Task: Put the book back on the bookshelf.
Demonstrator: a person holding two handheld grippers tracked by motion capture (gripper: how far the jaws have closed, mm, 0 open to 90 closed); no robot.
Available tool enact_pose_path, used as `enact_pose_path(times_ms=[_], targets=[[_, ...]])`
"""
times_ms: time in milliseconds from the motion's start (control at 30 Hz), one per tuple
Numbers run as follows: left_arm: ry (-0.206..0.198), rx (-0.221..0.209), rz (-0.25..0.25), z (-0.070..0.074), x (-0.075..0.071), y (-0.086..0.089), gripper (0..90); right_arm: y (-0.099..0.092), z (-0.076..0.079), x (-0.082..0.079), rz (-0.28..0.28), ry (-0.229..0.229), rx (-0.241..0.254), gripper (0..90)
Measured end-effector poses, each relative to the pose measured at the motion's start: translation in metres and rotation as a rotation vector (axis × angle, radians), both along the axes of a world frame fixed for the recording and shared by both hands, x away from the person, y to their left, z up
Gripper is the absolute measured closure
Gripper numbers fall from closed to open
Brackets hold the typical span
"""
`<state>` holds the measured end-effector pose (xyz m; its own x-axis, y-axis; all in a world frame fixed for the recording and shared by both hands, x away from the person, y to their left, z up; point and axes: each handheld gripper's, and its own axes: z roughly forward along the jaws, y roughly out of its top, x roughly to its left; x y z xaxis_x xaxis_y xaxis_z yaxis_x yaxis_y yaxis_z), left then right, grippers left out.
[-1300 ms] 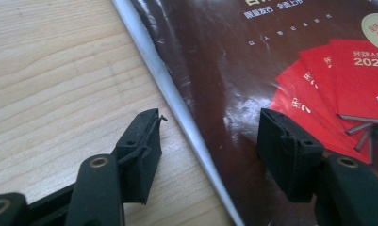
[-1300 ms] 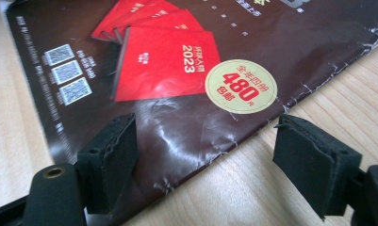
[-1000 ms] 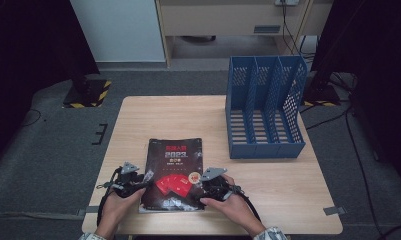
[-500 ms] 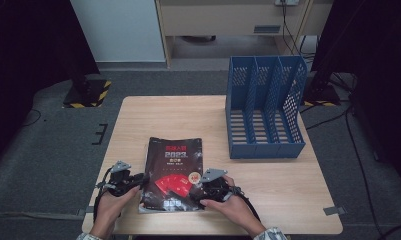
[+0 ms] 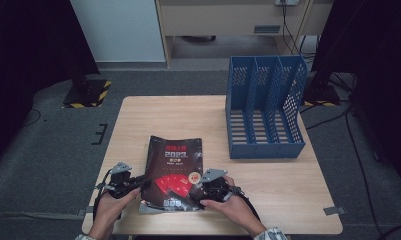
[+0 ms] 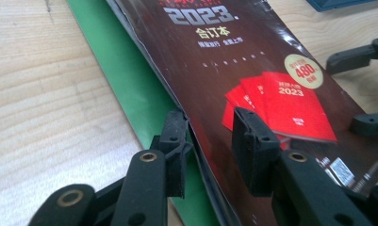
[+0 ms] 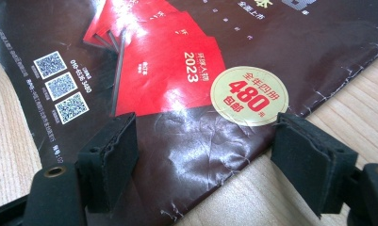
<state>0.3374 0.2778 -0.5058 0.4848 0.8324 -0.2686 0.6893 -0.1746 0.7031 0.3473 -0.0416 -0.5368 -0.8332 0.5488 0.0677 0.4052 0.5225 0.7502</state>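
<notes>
Since a second ago the left gripper (image 5: 138, 183) slides off the dark glossy magazine (image 5: 174, 170) lower centre, jaws closing astride its lifted edge; right gripper (image 5: 200, 192) gapes empty. Next: pinch, lift toward the blue plastic file rack (image 5: 265, 107).

left tool (image 6: 209, 146): jaws have just been closing, now astride the lifted edge of the dark magazine (image 6: 252, 70) | one pad at the edge, other above the cover | green sheet (image 6: 130, 80) under it | pale wooden worktop (image 6: 40, 108) | other tool's black jaws (image 6: 361, 84) far right
</notes>
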Motion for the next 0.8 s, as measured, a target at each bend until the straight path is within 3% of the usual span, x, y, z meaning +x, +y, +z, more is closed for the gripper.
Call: enact_pose_path(times_ms=[100,167,467,567,800], targets=[[-0.002,0.027,-0.008,-0.004,0.009,-0.008,61.2,0.000,0.000,0.000,0.001,0.000,0.000,23.5],[-0.028,0.039,-0.006,-0.006,0.017,-0.013,58.1,0.000,0.000,0.000,0.002,0.000,0.000,23.5],[-0.007,0.011,-0.005,-0.015,0.032,-0.021,58.0,0.000,0.000,0.000,0.005,-0.001,0.000,23.4],[0.001,0.032,-0.013,-0.017,0.031,-0.023,62.6,0.000,0.000,0.000,0.004,-0.002,0.001,23.4],[0.002,0.020,-0.005,-0.016,0.031,-0.021,73.6,-0.001,0.000,0.001,0.004,0.001,0.003,23.0]])
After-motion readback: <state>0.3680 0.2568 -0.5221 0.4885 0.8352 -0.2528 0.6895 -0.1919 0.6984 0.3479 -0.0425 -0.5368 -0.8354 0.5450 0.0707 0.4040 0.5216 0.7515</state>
